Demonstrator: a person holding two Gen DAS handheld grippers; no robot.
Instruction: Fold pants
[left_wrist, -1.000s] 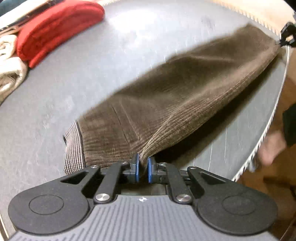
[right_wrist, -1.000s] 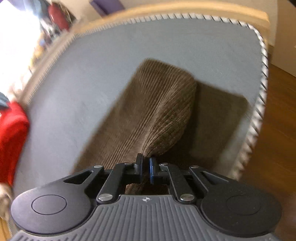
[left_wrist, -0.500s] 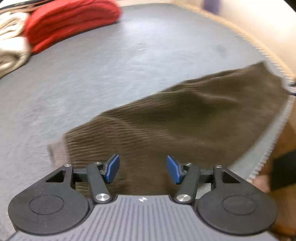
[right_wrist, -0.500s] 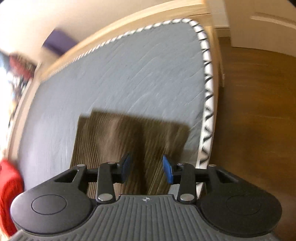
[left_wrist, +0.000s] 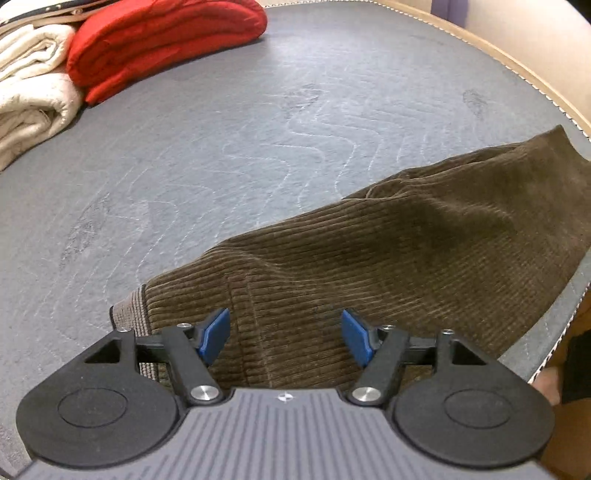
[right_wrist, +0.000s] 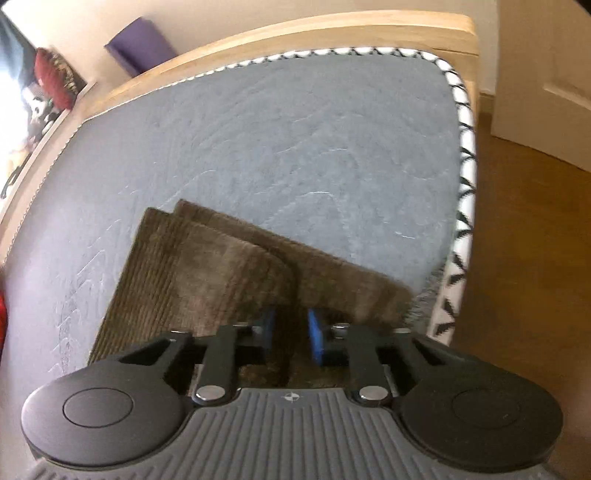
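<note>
Brown corduroy pants (left_wrist: 388, 258) lie folded on a grey quilted mat (left_wrist: 258, 129), near its front right edge. My left gripper (left_wrist: 284, 336) is open and empty, just above the waistband end, whose lighter ribbed band (left_wrist: 129, 310) shows at the left. In the right wrist view the pants (right_wrist: 221, 273) lie flat in layers with a fold edge down the middle. My right gripper (right_wrist: 290, 336) is open and empty, low over the pants near the mat's (right_wrist: 295, 147) right edge.
A folded red garment (left_wrist: 159, 40) and a folded cream one (left_wrist: 29, 92) lie at the mat's far left. The mat has a zigzag-stitched border (right_wrist: 461, 206) on a wooden frame (right_wrist: 295, 33). Wood floor (right_wrist: 528, 258) lies to the right.
Both grippers were shut on the pants and holding them up a second ago. They have let go, and the pants now lie flat on the mat. The right gripper's jaws have narrowed slightly.
</note>
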